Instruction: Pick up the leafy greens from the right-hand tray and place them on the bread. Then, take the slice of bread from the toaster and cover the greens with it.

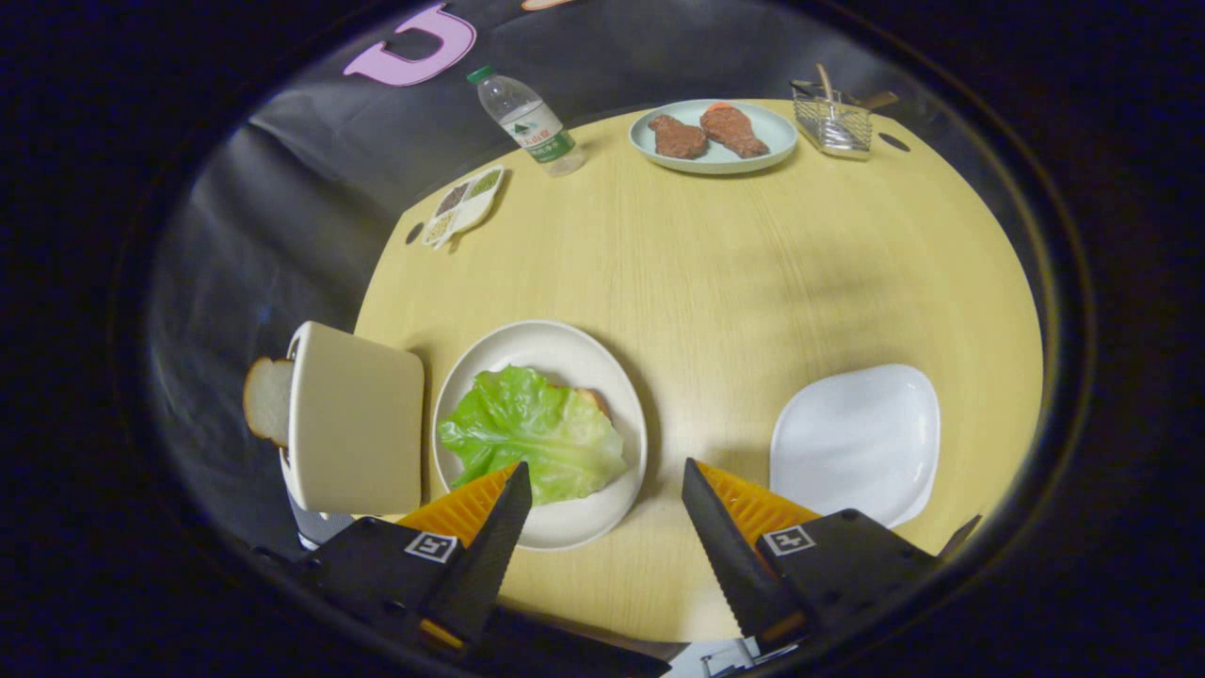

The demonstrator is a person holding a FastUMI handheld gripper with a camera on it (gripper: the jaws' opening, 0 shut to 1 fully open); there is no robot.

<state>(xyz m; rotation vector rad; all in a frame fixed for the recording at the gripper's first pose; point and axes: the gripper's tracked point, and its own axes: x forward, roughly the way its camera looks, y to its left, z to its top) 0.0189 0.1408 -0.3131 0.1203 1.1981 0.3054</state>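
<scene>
Gripper wide apart, holding nothing, above the worktop. Leafy greens lying on bread in the round plate. Another slice poking from the toaster.

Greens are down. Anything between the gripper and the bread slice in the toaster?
Yes: the toaster's own body. The bread slice pokes out of its far side, and the open, empty gripper sits to the other side, above the round plate with the leafy greens. It must go around.

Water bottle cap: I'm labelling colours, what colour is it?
Green, seen in the gripper view: the water bottle stands beyond the open gripper.
</scene>
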